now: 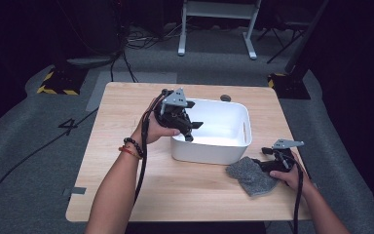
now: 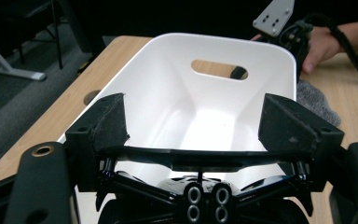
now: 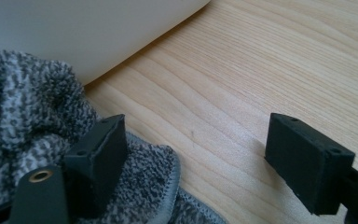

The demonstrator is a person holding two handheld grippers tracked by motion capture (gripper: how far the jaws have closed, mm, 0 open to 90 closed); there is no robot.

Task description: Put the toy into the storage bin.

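A white plastic bin (image 1: 209, 152) stands right of the table's middle, and its inside (image 2: 168, 79) looks empty, with a handle slot in the far wall. My left gripper (image 1: 193, 130) hangs over the bin's left rim; in the left gripper view it (image 2: 194, 114) is open with nothing between the jaws. A grey knitted cloth (image 1: 251, 175) lies crumpled by the bin's front right corner. My right gripper (image 1: 265, 160) sits low at the cloth's right edge. It is open (image 3: 198, 140), its left jaw resting on the cloth (image 3: 23, 107), its right jaw over bare wood.
The wooden table (image 1: 175, 195) has a round cable hole (image 1: 225, 98) behind the bin and tape (image 1: 75, 191) at its front left edge. The bin wall (image 3: 74, 28) stands close behind the cloth. A white desk frame (image 1: 214, 24) and hazard-striped stand bases (image 1: 58, 83) are on the floor beyond.
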